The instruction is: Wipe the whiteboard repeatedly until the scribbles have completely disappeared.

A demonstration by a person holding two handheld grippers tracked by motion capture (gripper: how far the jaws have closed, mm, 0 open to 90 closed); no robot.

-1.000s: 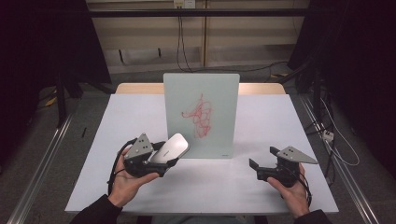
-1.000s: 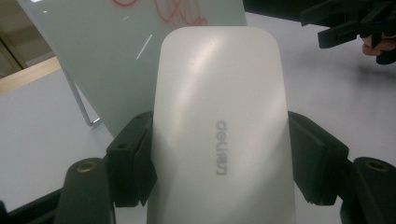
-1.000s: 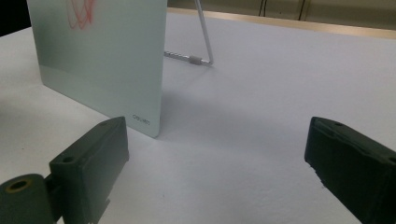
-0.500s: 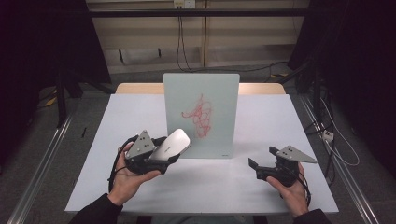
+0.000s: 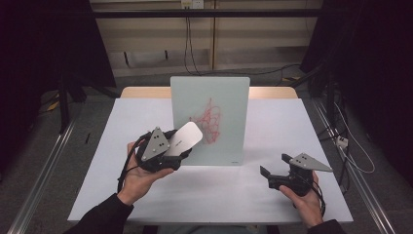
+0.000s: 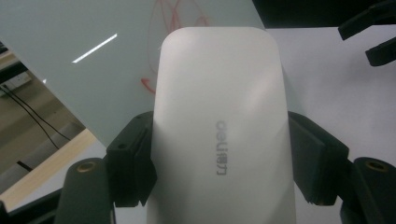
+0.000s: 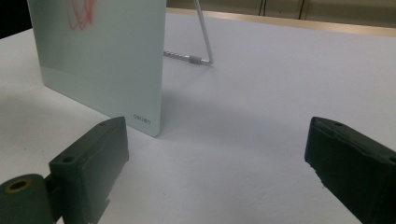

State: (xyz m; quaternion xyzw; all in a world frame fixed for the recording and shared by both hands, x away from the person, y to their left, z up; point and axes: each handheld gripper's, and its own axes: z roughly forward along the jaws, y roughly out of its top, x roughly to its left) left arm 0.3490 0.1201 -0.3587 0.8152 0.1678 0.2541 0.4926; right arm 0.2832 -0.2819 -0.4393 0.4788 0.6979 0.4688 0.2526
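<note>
Eraser (image 6: 219, 135) pinched between the left gripper (image 5: 168, 151) fingers, raised just before the red scribble (image 5: 208, 121) on the upright board (image 5: 229, 97). Recommended: press flat, wipe evenly, avoid tipping the board. Right gripper (image 5: 287, 176) fingers spread, idle over the counter (image 5: 272, 204).

Left gripper (image 5: 171, 155), lower left of centre, clamps a white eraser (image 5: 184, 138) against the upright board (image 5: 210, 122) at centre. Red scribble (image 5: 208, 121) marks the board. Right gripper (image 5: 272, 176), lower right, stands open above the table (image 5: 117, 146).
</note>
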